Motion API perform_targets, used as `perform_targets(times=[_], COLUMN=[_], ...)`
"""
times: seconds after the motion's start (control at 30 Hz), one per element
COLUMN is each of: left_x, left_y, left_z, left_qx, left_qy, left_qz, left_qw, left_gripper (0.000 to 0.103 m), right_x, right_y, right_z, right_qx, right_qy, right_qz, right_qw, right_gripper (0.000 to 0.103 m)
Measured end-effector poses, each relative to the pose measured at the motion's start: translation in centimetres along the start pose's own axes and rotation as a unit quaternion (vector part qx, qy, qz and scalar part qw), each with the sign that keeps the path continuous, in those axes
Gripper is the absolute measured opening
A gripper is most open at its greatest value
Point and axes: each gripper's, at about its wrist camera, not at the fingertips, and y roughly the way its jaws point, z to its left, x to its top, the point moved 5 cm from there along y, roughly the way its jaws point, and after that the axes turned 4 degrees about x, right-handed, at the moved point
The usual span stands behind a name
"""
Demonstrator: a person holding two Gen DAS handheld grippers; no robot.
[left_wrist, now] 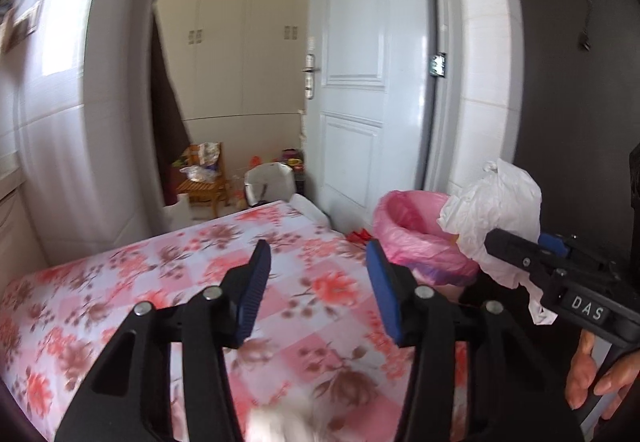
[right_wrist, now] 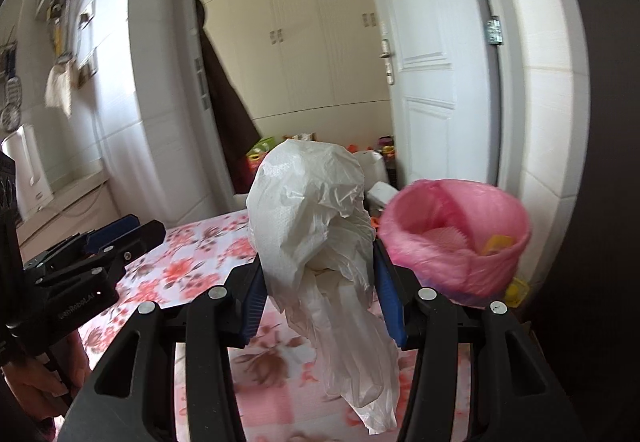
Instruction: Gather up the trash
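Floral tablecloth (left_wrist: 160,282) on the table, white door (left_wrist: 372,61) behind. Left gripper (left_wrist: 316,282) hovers over it, jaws apart, nothing in them. Right gripper (right_wrist: 316,290) is clamped on a white plastic bag (right_wrist: 312,209), just beside the pink-lined bin (right_wrist: 456,238).

Floral-clothed table (left_wrist: 168,282) with a blurred white lump (left_wrist: 280,424) on it
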Motion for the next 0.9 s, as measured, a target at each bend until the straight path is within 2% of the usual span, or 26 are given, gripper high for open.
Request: perform_targets(times=[0.07, 0.13, 0.2, 0.27, 0.43, 0.53, 0.6, 0.77, 0.9], left_x=[-0.2, -0.9, -2.4, -4.2, -8.2, -9.0, -9.1, -10.6, -12.7], left_y=[0.7, 1.0, 0.9, 0.7, -1.3, -3.0, -4.2, -7.4, -8.3], left_z=[-0.1, 0.5, 1.5, 2.4, 5.5, 7.4, 8.0, 7.7, 7.2], left_qx=[0.001, -0.003, 0.012, 0.019, 0.045, 0.055, 0.054, 0.009, -0.019], left_qy=[-0.002, -0.017, -0.023, -0.023, -0.042, -0.048, -0.046, -0.022, -0.007], left_qz=[0.004, 0.020, 0.032, 0.051, 0.076, 0.074, 0.065, 0.052, 0.060], left_qw=[1.0000, 0.9997, 0.9991, 0.9983, 0.9952, 0.9945, 0.9953, 0.9984, 0.9980], left_gripper=[0.047, 0.051, 0.061, 0.061, 0.061, 0.061, 0.066, 0.074, 0.074], right_x=[-0.2, -0.6, -1.0, -1.7, -2.8, -2.8, -2.6, -2.6, -4.3], right_y=[0.0, -0.1, 0.1, 0.4, 0.9, 1.0, 0.8, -0.3, -2.2], right_z=[-1.2, -2.1, -2.3, -2.3, -0.6, 0.8, 2.1, 4.4, 5.9], right_qx=[-0.006, -0.005, -0.002, 0.002, 0.017, 0.027, 0.036, 0.046, 0.062], right_qy=[0.011, 0.017, 0.019, 0.023, 0.017, 0.006, -0.005, -0.027, -0.036], right_qz=[0.003, 0.005, 0.011, 0.018, 0.030, 0.032, 0.030, 0.028, 0.034], right_qw=[1.000, 1.000, 1.000, 1.000, 0.999, 0.999, 0.999, 0.998, 0.997], right_gripper=[0.047, 0.047, 0.047, 0.047, 0.047, 0.047, 0.047, 0.047, 0.048])
